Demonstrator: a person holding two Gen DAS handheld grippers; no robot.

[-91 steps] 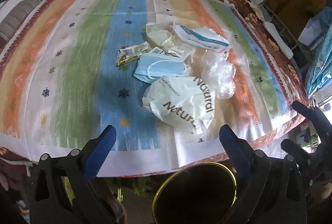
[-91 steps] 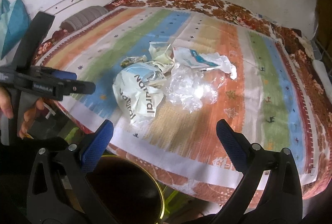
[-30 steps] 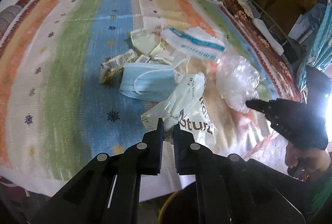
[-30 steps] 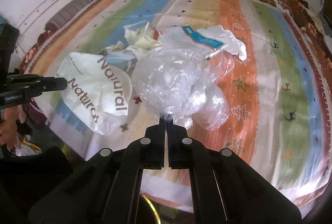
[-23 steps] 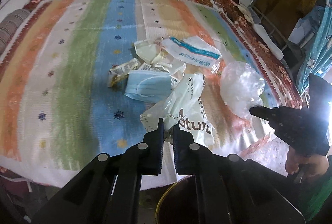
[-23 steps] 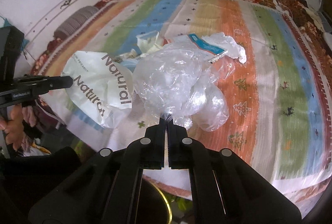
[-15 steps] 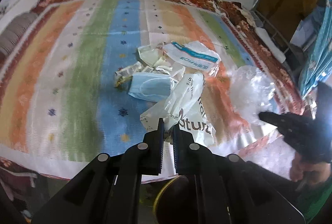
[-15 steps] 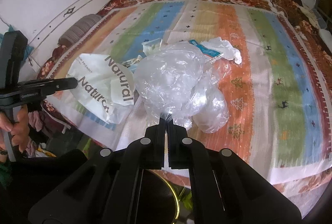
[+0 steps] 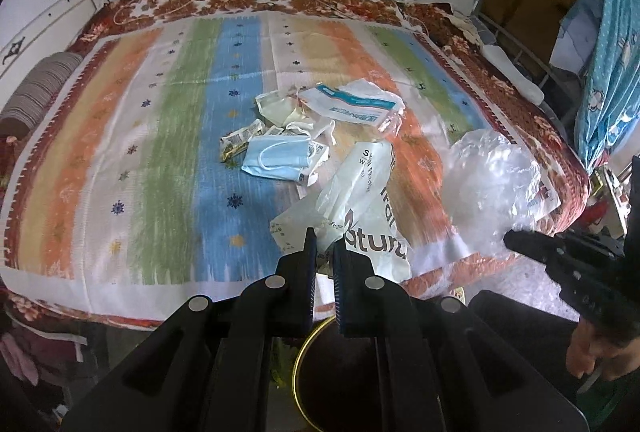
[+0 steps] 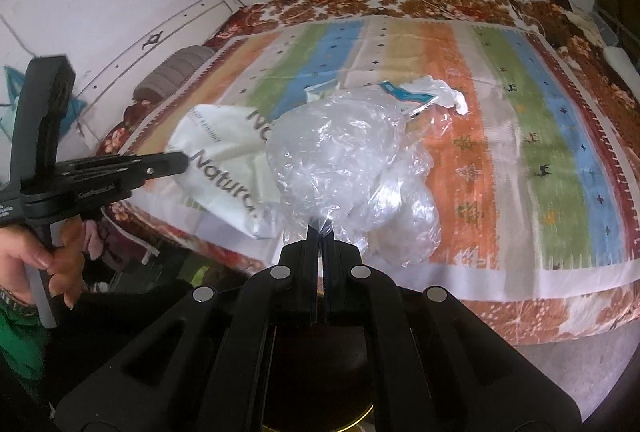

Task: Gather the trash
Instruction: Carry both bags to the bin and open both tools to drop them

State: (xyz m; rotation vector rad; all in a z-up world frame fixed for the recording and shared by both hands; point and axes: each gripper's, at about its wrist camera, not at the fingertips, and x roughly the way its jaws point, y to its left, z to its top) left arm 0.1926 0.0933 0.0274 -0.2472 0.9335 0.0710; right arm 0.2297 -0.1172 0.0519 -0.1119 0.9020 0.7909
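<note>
My left gripper [image 9: 325,241] is shut on a white "Natural" bag [image 9: 360,192] and holds it above the near edge of the bed; the bag also shows in the right wrist view [image 10: 224,160]. My right gripper [image 10: 320,229] is shut on a crumpled clear plastic bag [image 10: 344,156], lifted off the bed; it also shows in the left wrist view [image 9: 492,188]. A blue face mask [image 9: 276,156], a snack wrapper [image 9: 240,140], a white-and-teal packet [image 9: 352,106] and crumpled paper [image 9: 276,108] lie on the striped bedspread [image 9: 168,136]. A dark bin with a gold rim [image 9: 304,360] stands below both grippers.
A striped bolster [image 9: 36,92] lies at the bed's left end. A metal rack [image 9: 516,52] and a blue curtain [image 9: 608,44] stand to the right of the bed. The wall runs behind the bed.
Both grippers closed on their bags and then pulled back and up from the bed. The bags have lifted off the bedspread toward the near edge, over the bin.
</note>
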